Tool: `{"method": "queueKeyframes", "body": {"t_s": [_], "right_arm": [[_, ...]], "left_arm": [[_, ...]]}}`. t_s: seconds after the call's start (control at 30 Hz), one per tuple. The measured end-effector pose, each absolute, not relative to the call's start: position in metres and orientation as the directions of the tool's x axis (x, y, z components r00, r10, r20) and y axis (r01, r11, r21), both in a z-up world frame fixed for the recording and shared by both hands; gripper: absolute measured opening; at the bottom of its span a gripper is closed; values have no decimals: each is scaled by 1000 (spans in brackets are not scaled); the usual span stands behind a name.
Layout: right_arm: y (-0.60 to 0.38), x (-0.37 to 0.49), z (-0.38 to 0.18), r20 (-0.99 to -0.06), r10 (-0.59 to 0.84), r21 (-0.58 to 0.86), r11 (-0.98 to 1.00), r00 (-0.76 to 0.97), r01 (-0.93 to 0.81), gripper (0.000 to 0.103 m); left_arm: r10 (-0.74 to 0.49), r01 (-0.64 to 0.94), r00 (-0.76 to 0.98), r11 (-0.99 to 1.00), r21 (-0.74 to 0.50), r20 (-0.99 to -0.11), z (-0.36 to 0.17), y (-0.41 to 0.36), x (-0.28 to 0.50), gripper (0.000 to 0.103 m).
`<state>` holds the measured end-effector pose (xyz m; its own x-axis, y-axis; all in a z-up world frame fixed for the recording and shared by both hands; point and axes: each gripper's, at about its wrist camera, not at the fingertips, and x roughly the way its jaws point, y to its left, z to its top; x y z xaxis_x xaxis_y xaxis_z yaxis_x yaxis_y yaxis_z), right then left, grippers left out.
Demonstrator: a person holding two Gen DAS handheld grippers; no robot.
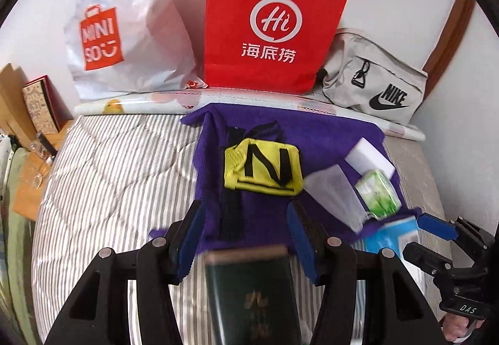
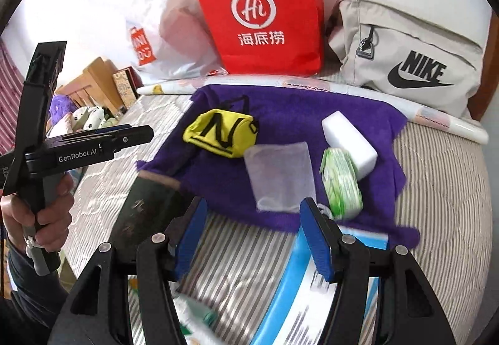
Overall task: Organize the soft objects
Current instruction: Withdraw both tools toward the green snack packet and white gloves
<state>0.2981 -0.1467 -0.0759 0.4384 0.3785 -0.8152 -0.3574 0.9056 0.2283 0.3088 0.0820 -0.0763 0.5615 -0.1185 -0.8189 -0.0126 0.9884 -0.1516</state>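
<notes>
A purple cloth is spread on the striped bed. On it lie a yellow pouch with a black N, a translucent pouch, a green tissue pack and a white foam block. My left gripper hovers open over the cloth's near edge, nothing between its blue pads; a dark green book lies under it. My right gripper is open too, above a blue-and-white box.
Against the wall stand a red paper bag, a white Miniso bag and a grey Nike bag, with a rolled sheet in front. A wooden bedside surface with small items is at left. Striped bedding shows left of the cloth.
</notes>
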Motion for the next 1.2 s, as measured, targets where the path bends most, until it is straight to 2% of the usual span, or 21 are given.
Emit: {"method": "queueKeyframes", "body": {"t_s": [0.47, 1.03, 1.2], "right_arm": [[-163, 200, -51, -769, 415, 244, 894, 487, -376, 62], [-141, 124, -123, -809, 467, 280, 840, 356, -465, 62], [-126, 119, -148, -844, 434, 255, 843, 316, -474, 62]], "left_arm": [[-122, -9, 585, 988, -157, -802, -69, 75, 209, 52], [-147, -17, 514, 983, -181, -845, -130, 75, 154, 52], [-162, -10, 496, 981, -192, -853, -143, 73, 151, 52]]}}
